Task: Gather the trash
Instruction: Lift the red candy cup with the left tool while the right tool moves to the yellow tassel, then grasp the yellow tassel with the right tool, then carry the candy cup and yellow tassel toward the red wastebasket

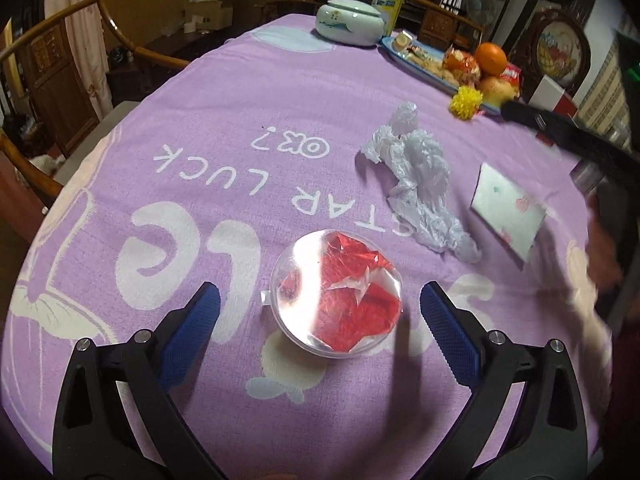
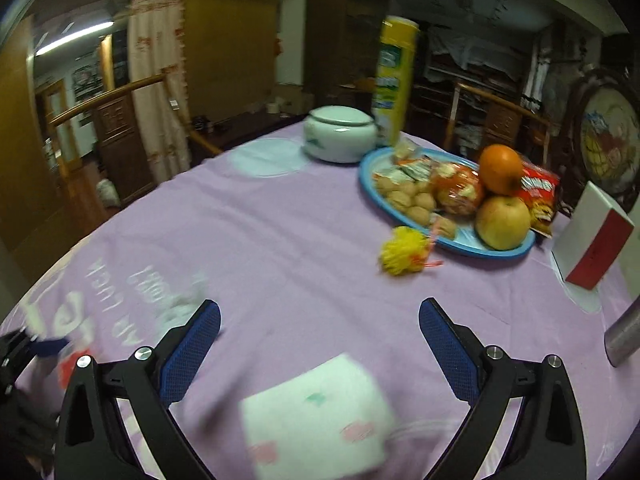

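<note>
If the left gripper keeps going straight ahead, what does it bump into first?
Most likely the clear round container holding red crumpled wrapper. It sits on the purple tablecloth directly ahead of the open left gripper, between its fingers' line. Depth is hard to judge.

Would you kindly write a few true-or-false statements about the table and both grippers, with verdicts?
1. The left gripper is open, with the clear plastic lid ahead between its fingers. True.
2. The red wrapper lies on that lid. True.
3. The right gripper is shut on the paper napkin. False: it is open, and the napkin lies on the purple tablecloth.
4. The orange sits on the cloth by itself. False: it rests on other fruit on the blue plate.
5. The crumpled plastic bag lies between lid and napkin. True.
</note>
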`<state>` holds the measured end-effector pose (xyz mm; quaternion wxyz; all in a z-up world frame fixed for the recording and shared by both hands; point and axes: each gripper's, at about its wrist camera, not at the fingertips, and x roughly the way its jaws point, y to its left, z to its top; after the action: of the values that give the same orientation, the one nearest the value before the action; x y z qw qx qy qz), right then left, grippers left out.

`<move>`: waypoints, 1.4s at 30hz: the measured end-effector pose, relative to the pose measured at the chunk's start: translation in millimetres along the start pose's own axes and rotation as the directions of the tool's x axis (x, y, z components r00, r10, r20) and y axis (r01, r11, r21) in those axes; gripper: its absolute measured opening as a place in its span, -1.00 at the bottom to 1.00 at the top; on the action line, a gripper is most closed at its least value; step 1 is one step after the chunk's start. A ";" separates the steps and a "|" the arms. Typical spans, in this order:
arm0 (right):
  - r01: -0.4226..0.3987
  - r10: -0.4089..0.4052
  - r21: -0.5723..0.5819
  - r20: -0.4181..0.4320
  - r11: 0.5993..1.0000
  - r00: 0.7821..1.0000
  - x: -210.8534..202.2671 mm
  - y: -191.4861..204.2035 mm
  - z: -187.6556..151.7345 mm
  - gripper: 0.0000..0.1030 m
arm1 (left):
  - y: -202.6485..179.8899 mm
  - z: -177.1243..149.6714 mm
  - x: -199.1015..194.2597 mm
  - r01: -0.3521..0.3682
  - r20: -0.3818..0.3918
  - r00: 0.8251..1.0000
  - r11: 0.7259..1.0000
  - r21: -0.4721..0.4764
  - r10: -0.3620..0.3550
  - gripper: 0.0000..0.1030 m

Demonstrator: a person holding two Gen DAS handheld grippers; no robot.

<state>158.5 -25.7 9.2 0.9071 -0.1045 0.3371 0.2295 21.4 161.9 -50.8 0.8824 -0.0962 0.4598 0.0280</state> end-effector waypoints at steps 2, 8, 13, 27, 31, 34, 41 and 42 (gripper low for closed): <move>0.030 -0.029 0.047 -0.018 0.998 0.999 20.5 -21.7 7.3 0.89 | -5.6 -0.2 2.9 -0.037 -0.013 0.999 0.999 0.029 0.037 0.87; 0.064 -0.048 0.200 -0.083 0.978 0.995 82.0 -76.8 21.3 0.89 | -14.1 -0.5 9.0 -0.094 -0.039 0.994 0.992 0.087 0.098 0.87; 0.033 0.001 0.285 -0.120 0.958 0.993 124.6 -97.0 29.0 0.71 | -7.6 -0.1 5.6 -0.060 -0.028 0.998 0.997 0.058 0.062 0.87; 0.067 -0.064 0.040 -0.055 0.997 0.996 98.0 -52.7 28.0 -0.30 | -3.1 1.7 1.0 -0.015 -0.012 1.000 1.000 0.011 0.015 0.87; 0.083 -0.084 -0.082 -0.010 0.993 0.996 58.1 -21.0 12.5 -0.29 | -2.3 2.1 0.4 -0.010 -0.009 1.000 1.000 0.001 0.010 0.87; 0.090 -0.089 -0.129 0.008 0.988 0.996 28.1 -7.9 -2.9 -0.29 | -0.9 2.7 -0.2 -0.002 -0.006 1.000 1.000 -0.010 0.002 0.87; 0.141 -0.134 -0.191 0.051 0.971 0.990 -31.6 5.7 -28.0 -0.28 | 0.4 2.1 -1.7 0.000 -0.003 1.000 1.000 -0.023 0.000 0.87; 0.153 -0.145 -0.195 0.058 0.969 0.988 -37.4 6.9 -31.6 -0.28 | -0.1 2.1 -1.7 -0.003 -0.004 1.000 1.000 -0.022 0.003 0.87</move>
<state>112.4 -43.4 10.0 0.9138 -0.2147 0.2840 0.1955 22.1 162.3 -48.3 0.8802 -0.1053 0.4615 0.0340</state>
